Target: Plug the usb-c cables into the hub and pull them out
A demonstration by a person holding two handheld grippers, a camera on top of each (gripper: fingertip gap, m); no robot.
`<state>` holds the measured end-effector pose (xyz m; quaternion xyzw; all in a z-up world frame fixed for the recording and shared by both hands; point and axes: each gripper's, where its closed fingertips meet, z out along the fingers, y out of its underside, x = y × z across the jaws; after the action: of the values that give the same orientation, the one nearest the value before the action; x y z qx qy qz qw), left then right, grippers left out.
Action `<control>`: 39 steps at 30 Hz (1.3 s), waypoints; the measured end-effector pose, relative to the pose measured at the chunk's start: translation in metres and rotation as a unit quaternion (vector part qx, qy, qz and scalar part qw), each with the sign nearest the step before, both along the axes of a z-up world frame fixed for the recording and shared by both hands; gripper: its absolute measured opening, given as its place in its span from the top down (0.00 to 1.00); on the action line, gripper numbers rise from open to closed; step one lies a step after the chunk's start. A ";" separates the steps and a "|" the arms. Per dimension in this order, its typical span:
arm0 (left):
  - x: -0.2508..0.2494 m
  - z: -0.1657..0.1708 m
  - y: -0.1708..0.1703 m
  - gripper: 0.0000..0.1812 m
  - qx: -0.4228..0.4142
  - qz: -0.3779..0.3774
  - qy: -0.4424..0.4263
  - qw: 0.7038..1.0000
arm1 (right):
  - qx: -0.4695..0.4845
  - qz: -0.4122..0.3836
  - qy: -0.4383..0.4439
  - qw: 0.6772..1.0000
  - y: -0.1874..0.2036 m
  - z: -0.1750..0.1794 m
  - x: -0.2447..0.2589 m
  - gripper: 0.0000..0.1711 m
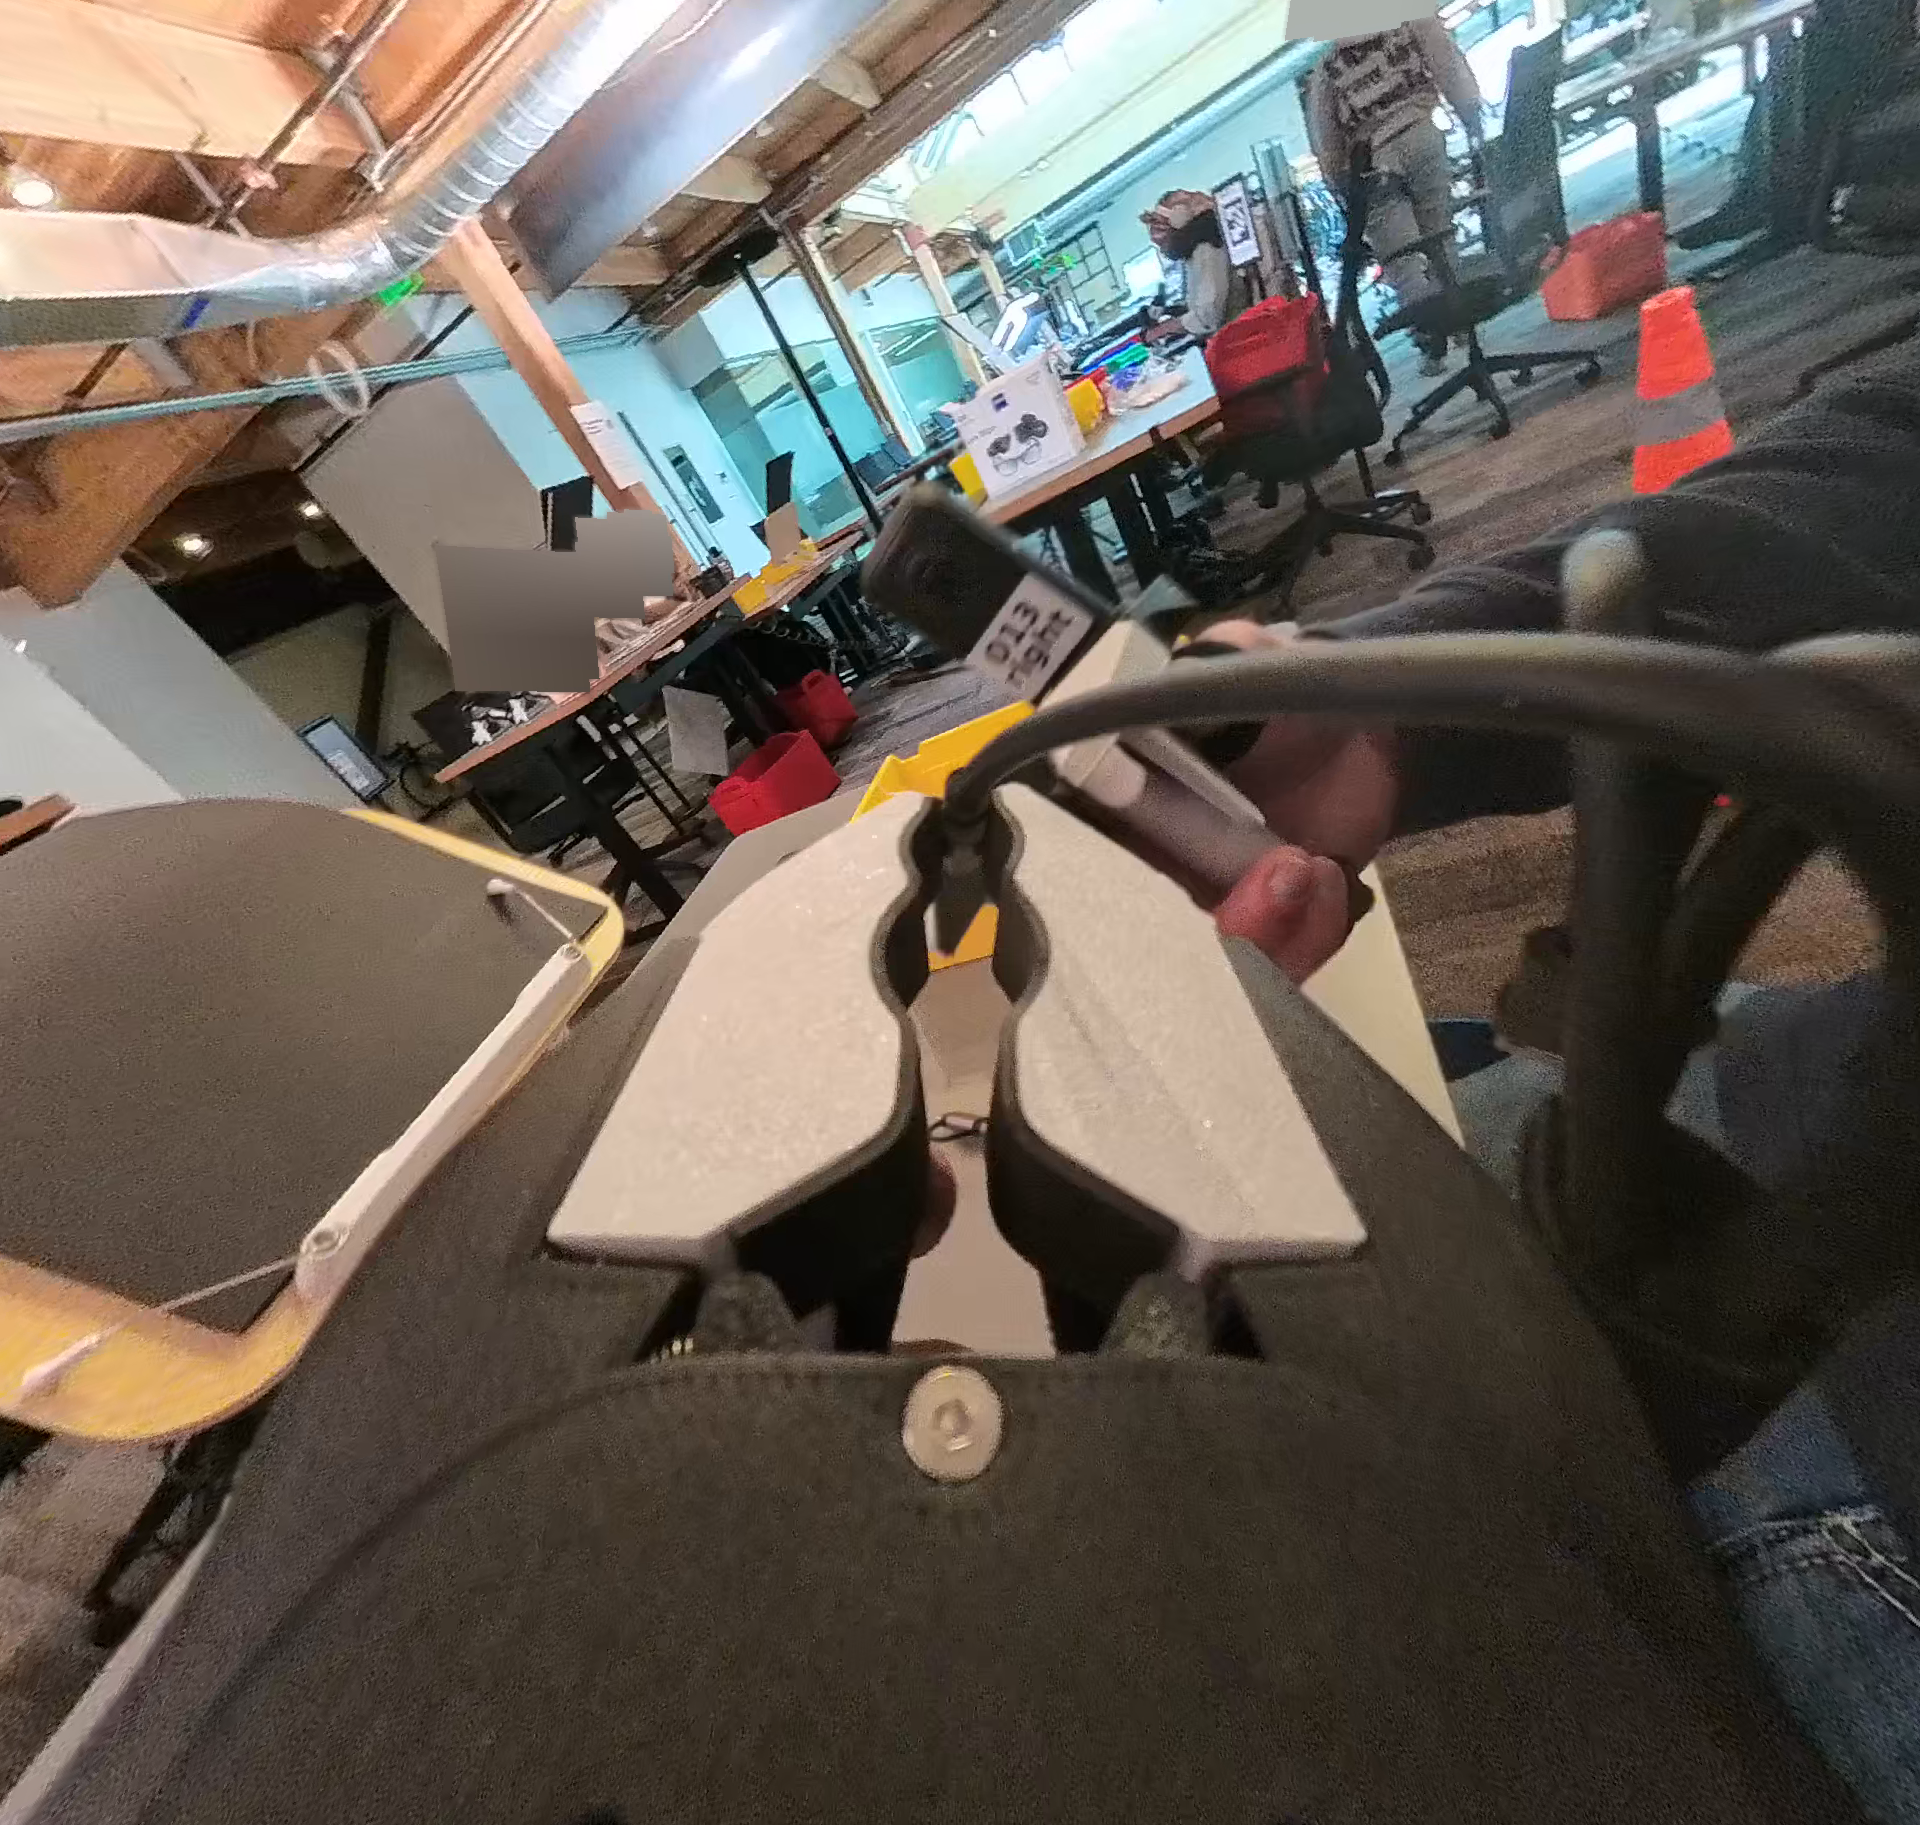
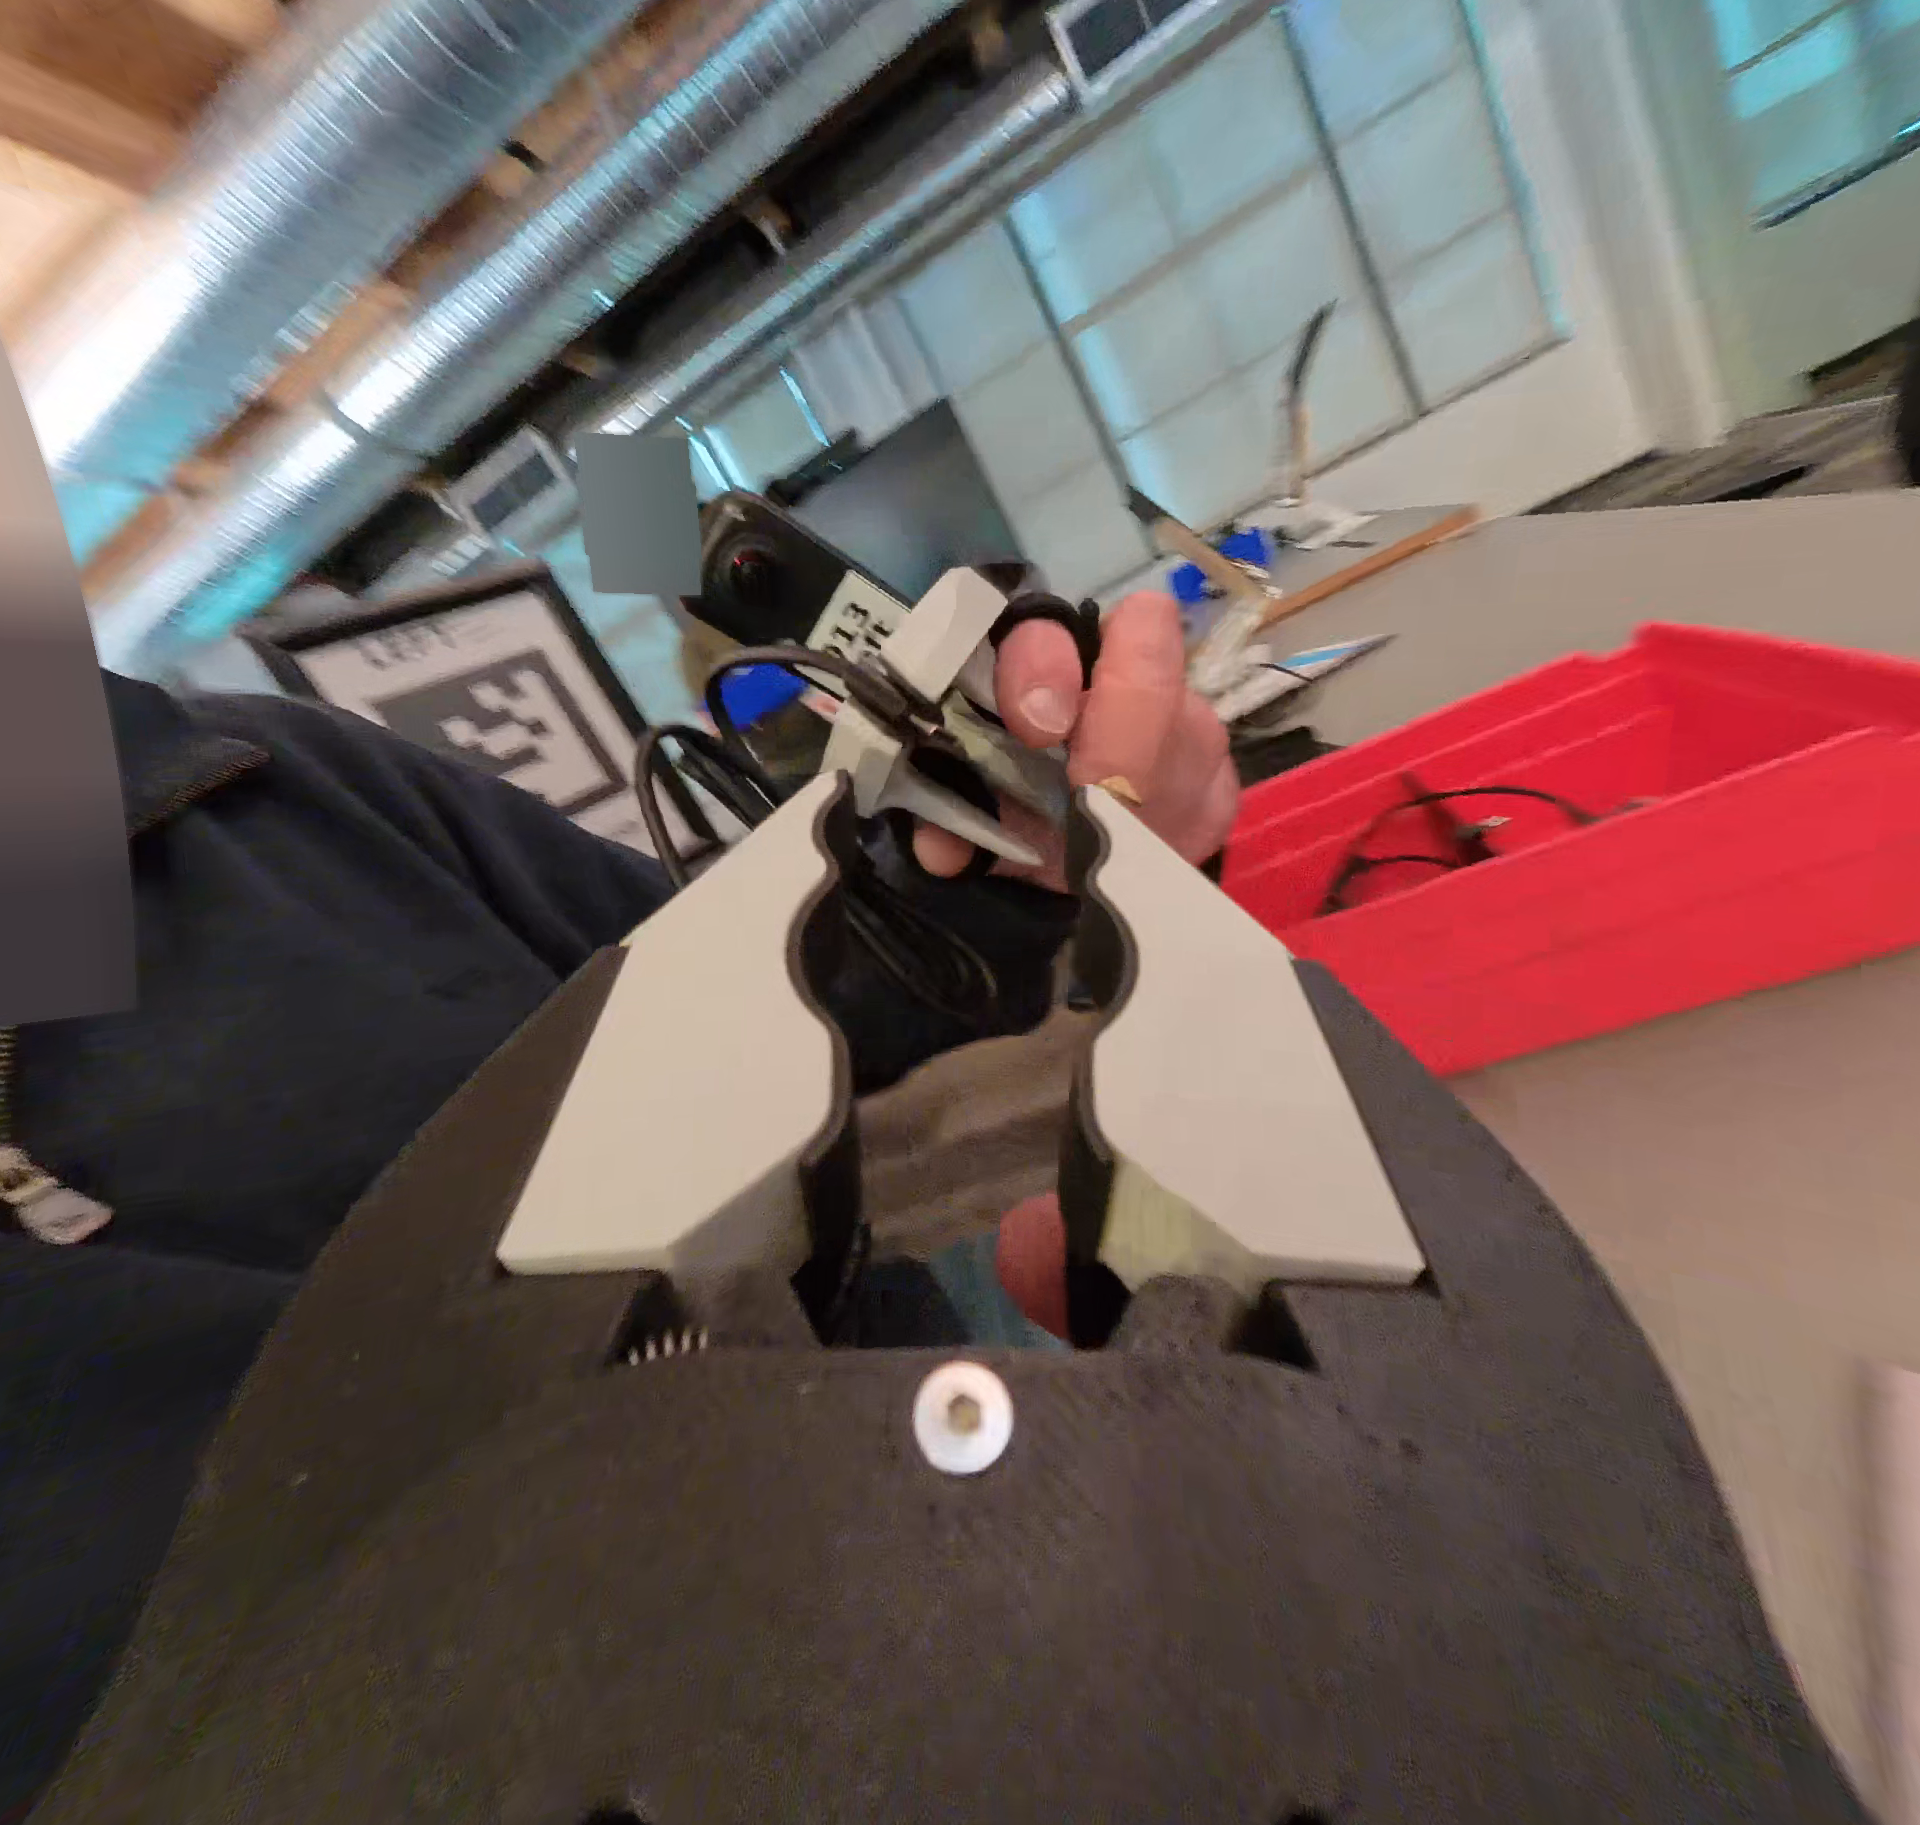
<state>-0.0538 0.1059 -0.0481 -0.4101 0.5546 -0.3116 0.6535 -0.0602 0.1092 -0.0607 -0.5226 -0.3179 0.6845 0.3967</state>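
Observation:
My left gripper (image 1: pixel 961 866) is shut on the plug end of a black USB-C cable (image 1: pixel 1351 663), which arcs off to the right. My right gripper (image 2: pixel 966 809) is open and empty, held in the air facing the left gripper (image 2: pixel 940 736). A hand grips the left gripper there, and the black cable (image 2: pixel 665 788) loops down from it. The right gripper's camera body (image 1: pixel 935 570) shows beyond the left fingertips. I see no hub in either view.
A red bin (image 2: pixel 1558 954) with loose cables sits on the grey table (image 2: pixel 1610 1204) at right. A dark jacket (image 2: pixel 312 944) fills the left. A black board with a yellow rim (image 1: pixel 208 996) and a yellow bin (image 1: pixel 935 757) lie ahead. Only a small space, under 4 cm, lies between the two pairs of fingers.

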 end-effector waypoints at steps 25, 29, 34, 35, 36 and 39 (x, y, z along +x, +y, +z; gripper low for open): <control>0.011 -0.017 -0.021 0.96 0.071 -0.031 0.089 0.993 | -0.043 0.089 0.145 0.984 -0.031 0.007 -0.013 0.93; 0.013 -0.026 -0.011 0.96 0.065 -0.016 0.097 0.993 | -0.047 0.069 0.137 0.987 -0.022 -0.001 -0.012 0.93; 0.013 -0.037 0.001 0.96 0.063 0.003 0.114 0.992 | -0.062 0.051 0.126 0.989 -0.009 -0.012 -0.012 0.94; 0.013 -0.041 0.004 0.96 0.071 0.012 0.123 0.990 | -0.067 0.049 0.123 0.989 -0.006 -0.015 -0.013 0.94; 0.012 -0.045 0.007 0.96 0.081 0.020 0.135 0.987 | -0.073 0.049 0.120 0.989 -0.003 -0.019 -0.013 0.94; 0.010 -0.056 0.017 0.96 0.098 0.036 0.161 0.981 | -0.085 0.048 0.108 0.989 0.006 -0.031 -0.015 0.93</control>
<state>-0.0437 0.1227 -0.1045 -0.4085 0.6655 -0.1614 0.6035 -0.0754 0.1150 -0.0916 -0.4616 -0.2388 0.7796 0.3495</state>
